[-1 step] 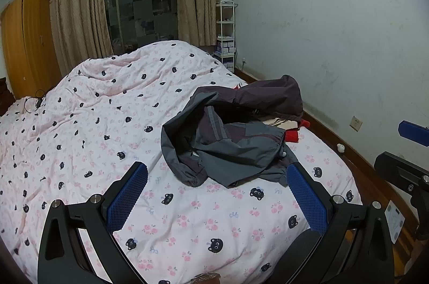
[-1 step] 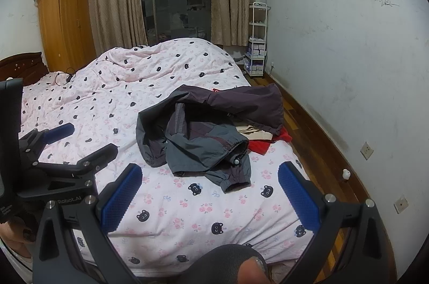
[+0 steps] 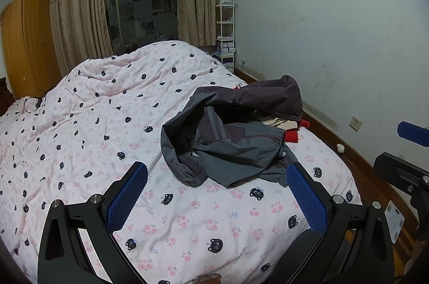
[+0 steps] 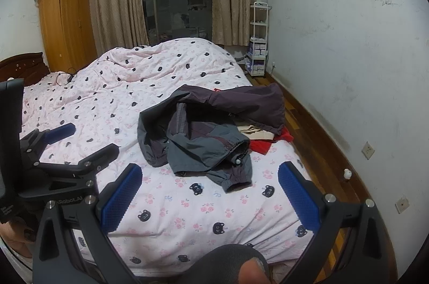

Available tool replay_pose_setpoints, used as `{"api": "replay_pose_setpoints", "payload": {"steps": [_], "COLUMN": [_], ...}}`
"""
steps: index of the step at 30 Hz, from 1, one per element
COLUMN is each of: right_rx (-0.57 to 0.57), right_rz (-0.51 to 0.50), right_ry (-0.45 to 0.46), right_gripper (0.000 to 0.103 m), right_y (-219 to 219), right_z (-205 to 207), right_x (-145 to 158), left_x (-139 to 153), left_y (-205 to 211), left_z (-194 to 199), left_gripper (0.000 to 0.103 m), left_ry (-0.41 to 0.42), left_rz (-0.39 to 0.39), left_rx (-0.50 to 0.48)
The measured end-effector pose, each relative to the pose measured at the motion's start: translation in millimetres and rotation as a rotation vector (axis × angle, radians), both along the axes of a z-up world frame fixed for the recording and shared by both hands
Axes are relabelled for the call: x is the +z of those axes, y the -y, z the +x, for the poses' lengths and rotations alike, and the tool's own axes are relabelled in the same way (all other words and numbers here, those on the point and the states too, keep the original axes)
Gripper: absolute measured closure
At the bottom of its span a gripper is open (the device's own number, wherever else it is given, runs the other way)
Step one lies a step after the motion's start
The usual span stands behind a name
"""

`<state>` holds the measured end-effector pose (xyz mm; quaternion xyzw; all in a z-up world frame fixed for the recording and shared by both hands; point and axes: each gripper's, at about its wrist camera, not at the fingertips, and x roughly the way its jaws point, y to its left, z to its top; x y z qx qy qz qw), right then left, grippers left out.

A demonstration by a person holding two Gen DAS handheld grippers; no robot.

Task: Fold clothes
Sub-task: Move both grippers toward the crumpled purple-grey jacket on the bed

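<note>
Folding has not begun: 1 grey and dark purple jacket (image 3: 228, 139) lies crumpled on the bed (image 3: 112, 139), right of centre, over a small pile of 2 visible garments, 1 beige (image 4: 254, 132) and 1 red (image 4: 264, 144). Left gripper (image 3: 217, 194) and right gripper (image 4: 210, 190) hover at the near edge, fingers fully spread, holding nothing. Next, I judge, both must reach the jacket's near hem and pull it flat before any fold.
</note>
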<state>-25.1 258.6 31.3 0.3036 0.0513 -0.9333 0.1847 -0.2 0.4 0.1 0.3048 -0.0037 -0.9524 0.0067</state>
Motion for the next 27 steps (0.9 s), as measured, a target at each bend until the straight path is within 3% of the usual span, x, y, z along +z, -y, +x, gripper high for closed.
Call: {"api": "replay_pose_setpoints", "payload": {"steps": [27], "right_rx": [0.005], "right_rz": [-0.028], "right_ry": [0.021], "right_gripper": [0.000], "right_y": [-1], "right_z": [-4], "right_x": [-3], "left_x": [3], "left_y": [-3], "left_z": [-1], "left_gripper": [0.000], "left_ry": [-0.016], "left_rz": [-0.011], "left_rx": [0.010]}}
